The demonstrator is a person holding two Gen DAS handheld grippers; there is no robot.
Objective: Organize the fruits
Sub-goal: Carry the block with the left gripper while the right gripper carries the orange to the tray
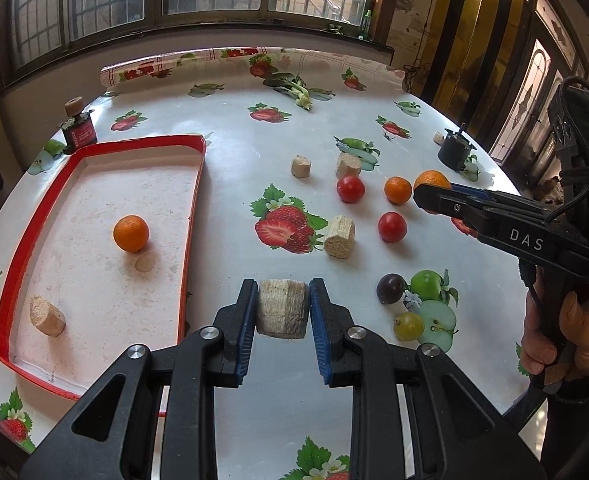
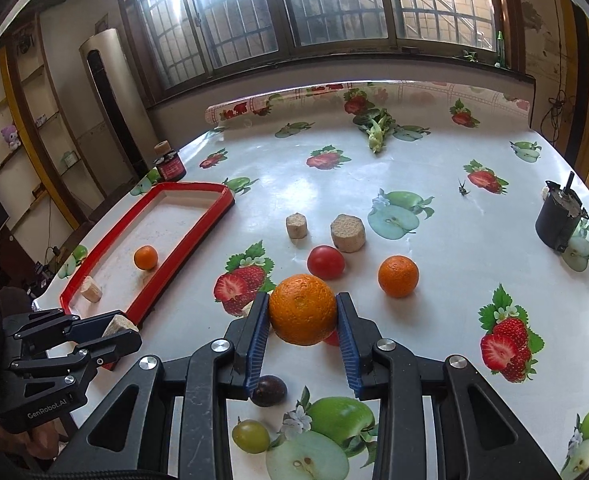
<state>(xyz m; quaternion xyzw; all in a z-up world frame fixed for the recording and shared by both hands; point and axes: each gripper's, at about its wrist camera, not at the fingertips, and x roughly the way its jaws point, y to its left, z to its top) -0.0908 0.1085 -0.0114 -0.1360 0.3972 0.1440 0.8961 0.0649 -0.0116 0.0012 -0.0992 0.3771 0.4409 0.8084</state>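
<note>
Fruits are mid-sort: the right gripper (image 2: 303, 318) has its blue fingers (image 2: 256, 334) clamped on a large orange (image 2: 303, 309) at the lower middle of the right wrist frame, apparently lifted off the desk (image 2: 434, 280), though the gap beneath it is hard to judge. The left gripper (image 1: 283, 308) has its fingers (image 1: 241, 320) pressed against both sides of a pale, fibrous cylindrical block (image 1: 282, 307) at lower centre of the left wrist frame, just right of the red-rimmed tray (image 1: 196, 208).

Done so far, as I judge it: the tray holds one small orange (image 1: 131, 233) and one pale block (image 1: 46, 316) near its lower left corner.

Left on the desk: a second small orange (image 1: 397, 190), two red tomato-like fruits (image 1: 350, 188) (image 1: 392, 227), a dark plum-like fruit (image 1: 390, 289), a green grape (image 1: 408, 325), and three loose pale blocks (image 1: 339, 237) (image 1: 301, 166) (image 1: 349, 165). So most of the sorting seems to remain.

Hard to make out: the printed fruit on the tablecloth mimics real pieces; a red shape behind the held orange in the right wrist frame is mostly hidden; what the pale blocks are made of cannot be told; a faint round patch below the tray's orange may be a stain
</note>
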